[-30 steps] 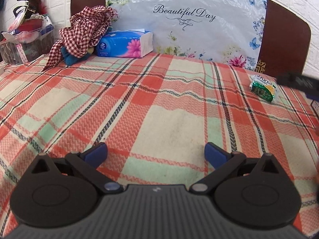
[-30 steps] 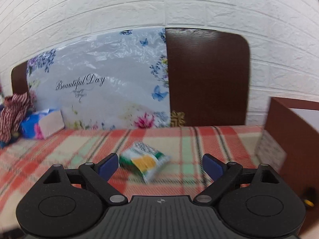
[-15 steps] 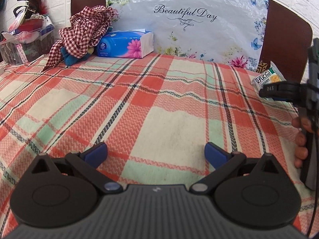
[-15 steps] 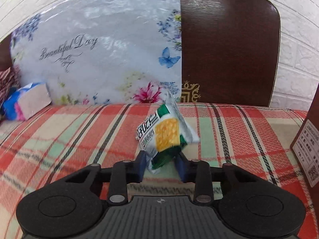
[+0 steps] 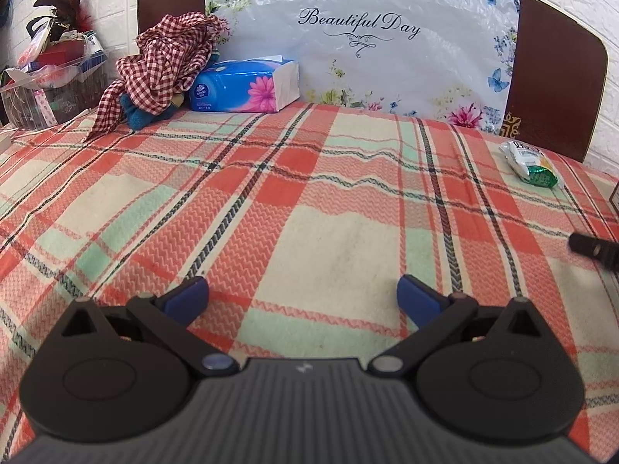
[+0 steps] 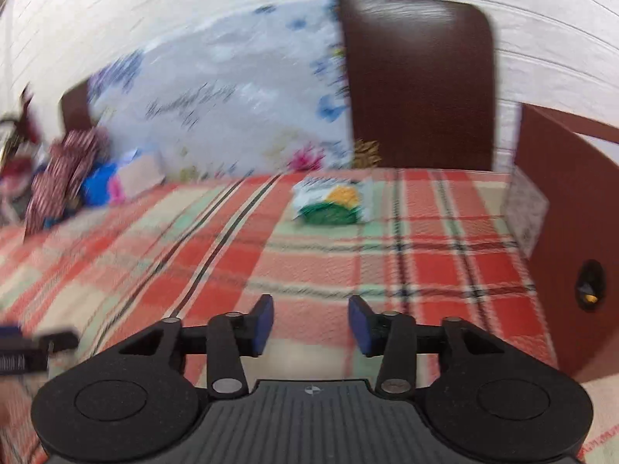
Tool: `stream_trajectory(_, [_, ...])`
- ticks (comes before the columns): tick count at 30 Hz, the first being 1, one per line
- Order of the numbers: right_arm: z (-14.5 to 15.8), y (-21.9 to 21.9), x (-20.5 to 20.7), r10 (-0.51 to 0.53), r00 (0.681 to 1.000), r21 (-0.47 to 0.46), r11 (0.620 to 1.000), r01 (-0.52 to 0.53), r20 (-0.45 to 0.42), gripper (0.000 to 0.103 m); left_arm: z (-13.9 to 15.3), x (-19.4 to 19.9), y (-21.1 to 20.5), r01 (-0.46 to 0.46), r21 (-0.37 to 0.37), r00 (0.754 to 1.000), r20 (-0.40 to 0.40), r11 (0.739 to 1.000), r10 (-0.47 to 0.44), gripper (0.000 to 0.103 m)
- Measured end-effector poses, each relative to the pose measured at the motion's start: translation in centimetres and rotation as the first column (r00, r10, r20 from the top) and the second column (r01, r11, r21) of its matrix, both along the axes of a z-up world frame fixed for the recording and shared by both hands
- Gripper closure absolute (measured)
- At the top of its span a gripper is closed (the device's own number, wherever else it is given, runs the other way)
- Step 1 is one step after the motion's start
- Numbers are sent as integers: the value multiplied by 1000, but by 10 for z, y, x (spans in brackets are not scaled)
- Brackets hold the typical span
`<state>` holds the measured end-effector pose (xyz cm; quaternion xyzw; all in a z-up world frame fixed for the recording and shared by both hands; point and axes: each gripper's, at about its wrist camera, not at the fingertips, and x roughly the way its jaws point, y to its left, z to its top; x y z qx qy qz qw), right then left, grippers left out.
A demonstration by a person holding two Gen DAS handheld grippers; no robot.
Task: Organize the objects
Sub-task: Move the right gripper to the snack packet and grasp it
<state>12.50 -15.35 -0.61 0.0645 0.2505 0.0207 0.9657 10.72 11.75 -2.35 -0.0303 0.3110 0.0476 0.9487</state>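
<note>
My right claw [image 6: 310, 323] is partly open and has nothing in it. Its blue pads have just been opening, and only the checked blanket shows between them. The little snack bag [image 6: 332, 202], white with green and yellow on it, lies flat on the bed [image 6: 348, 263] well ahead of my right claw, close to the dark headboard [image 6: 418, 85]. I think I put it there so that it sits tidy near the top of the bed and out of the way. My picture on this side is smeary, so small things are hard to tell. On my right stands a brown box [image 6: 565, 212] with a paper label on its side, near the snack bag but not touching it. Maybe things are meant to go in there, but I cannot tell. My left claw [image 5: 302, 297] is wide open and holds nothing too. It hangs over the middle of the bed and waits, because there is nothing near it to grab. From this side I can see the snack bag [image 5: 529, 163] far off to the right, by the headboard. At the far left corner there is a blue tissue pack [image 5: 244, 86] lying against the flowery pillow [image 5: 363, 34], and a red checked cloth [image 5: 162, 62] heaped up just beside it. Those things look bunched together already. I guess the next thing to sort is somewhere else, since both of my claws are free now.
</note>
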Motion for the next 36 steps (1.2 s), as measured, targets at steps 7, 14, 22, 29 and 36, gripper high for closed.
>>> stream_trajectory(7, [2, -6, 59, -17, 997, -19, 1000, 19, 73, 25, 0, 0, 0, -1, -5, 1000, 3, 1000, 1, 0])
stream_trajectory(14, [-7, 15, 116, -5, 1000, -60, 998, 6, 23, 35, 0, 2, 0, -6, -1, 1000, 3, 1000, 6, 0])
stream_trajectory(22, [-12, 14, 110, 3, 1000, -79, 997, -3, -1, 67, -1, 5, -2, -17, 8, 1000, -4, 1000, 17, 0])
stream_trajectory(29, [-14, 16, 38, 140, 989, -172, 974, -146, -46, 67, -1, 7, -3, -23, 16, 1000, -12, 1000, 23, 0])
stream_trajectory(36, [-14, -17, -101, 206, 974, -234, 946, -223, -94, 61, 0, 6, -7, -35, 36, 999, -15, 999, 35, 0])
